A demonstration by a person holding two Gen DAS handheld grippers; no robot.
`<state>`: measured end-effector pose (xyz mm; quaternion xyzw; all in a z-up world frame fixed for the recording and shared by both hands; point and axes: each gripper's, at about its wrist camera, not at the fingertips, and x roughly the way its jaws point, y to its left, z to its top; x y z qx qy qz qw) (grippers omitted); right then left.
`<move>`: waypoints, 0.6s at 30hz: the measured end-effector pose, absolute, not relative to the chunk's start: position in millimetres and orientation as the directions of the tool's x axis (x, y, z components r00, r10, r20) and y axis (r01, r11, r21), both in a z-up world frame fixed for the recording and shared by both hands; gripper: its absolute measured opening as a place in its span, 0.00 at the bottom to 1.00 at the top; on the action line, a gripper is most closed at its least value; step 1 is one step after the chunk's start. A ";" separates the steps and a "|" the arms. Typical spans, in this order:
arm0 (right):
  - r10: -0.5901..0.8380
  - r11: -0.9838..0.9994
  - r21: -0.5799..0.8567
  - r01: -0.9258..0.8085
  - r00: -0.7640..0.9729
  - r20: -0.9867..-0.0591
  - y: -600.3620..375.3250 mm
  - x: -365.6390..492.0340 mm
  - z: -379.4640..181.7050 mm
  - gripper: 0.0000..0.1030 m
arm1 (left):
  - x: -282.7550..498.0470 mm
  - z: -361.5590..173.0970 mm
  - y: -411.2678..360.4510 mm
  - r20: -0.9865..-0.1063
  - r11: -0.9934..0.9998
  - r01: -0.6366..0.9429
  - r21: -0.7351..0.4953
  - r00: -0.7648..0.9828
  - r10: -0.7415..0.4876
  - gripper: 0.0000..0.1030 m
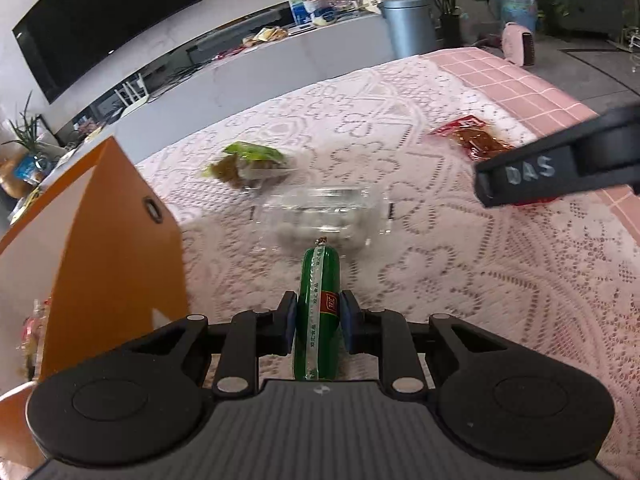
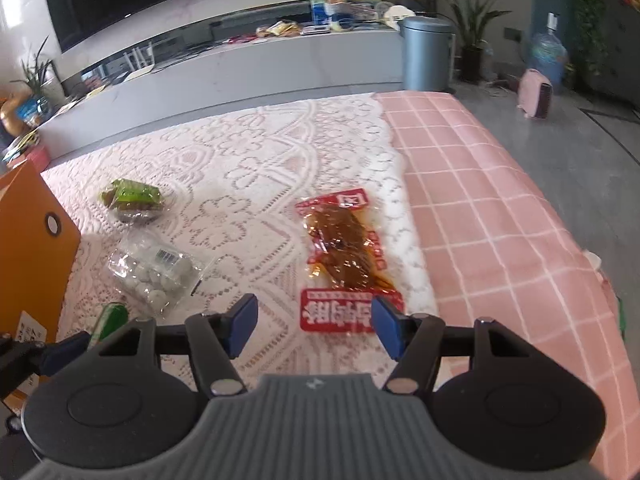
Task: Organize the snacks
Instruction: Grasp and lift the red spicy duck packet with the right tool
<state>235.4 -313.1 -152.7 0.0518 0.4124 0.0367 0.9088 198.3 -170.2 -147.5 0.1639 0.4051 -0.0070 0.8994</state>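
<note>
Green plastic wrapped the sausage [image 1: 317,312], and the left gripper [image 1: 318,322] had its two blue pads pressed against the sides of it, near the middle of its length, so the stick pointed away from the camera toward the clear bag of white candies [image 1: 326,216]. On the left side stood the orange box [image 1: 100,240], very near to this gripper, and I judged it was the place where the snacks should go. The right gripper [image 2: 314,322] had its jaws standing apart with nothing between them, and it hung just above the near end of the red packet [image 2: 346,256] that lay flat on the lace tablecloth [image 2: 248,168]. A small green packet [image 2: 134,198] lay further back, near the box, not touched by anything. To do this step well, I think the left hand should lift the sausage straight up before it turns to the box, because the far tip was close to the candy bag and could push it. The grip was near the centre, so the stick would probably not tilt much. The pads should stay closed until the sausage is over the box opening, which the pictures did not show clearly. For the right hand, the flat red packet looked slippery, so one edge of it would be easier to pinch.
</note>
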 end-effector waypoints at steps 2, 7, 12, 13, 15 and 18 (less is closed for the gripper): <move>0.091 0.995 0.092 -0.034 0.676 -0.731 -312.2 239.8 -154.2 0.60 | 199.0 -150.5 -171.5 -0.724 0.943 0.155 0.294 0.680 0.114 0.24; 0.063 0.998 0.034 -0.055 0.701 -0.710 -310.5 253.8 -158.4 0.66 | 201.4 -153.2 -171.5 -0.738 0.930 0.186 0.318 0.665 0.119 0.26; 0.030 0.999 -0.002 -0.046 0.691 -0.722 -311.1 266.3 -169.3 0.66 | 209.0 -148.5 -164.3 -0.777 0.950 0.175 0.260 0.621 0.099 0.27; 0.025 0.999 -0.007 -0.044 0.690 -0.723 -312.0 267.9 -171.2 0.66 | 209.2 -148.6 -164.3 -0.778 0.947 0.183 0.266 0.621 0.098 0.28; 0.020 0.999 -0.008 -0.038 0.690 -0.723 -313.6 271.6 -174.4 0.61 | 208.2 -149.2 -163.9 -0.776 0.941 0.196 0.277 0.623 0.099 0.31; -0.016 0.999 -0.043 -0.022 0.678 -0.735 -313.0 274.4 -179.5 0.59 | 208.6 -147.8 -161.9 -0.785 0.938 0.206 0.278 0.612 0.098 0.34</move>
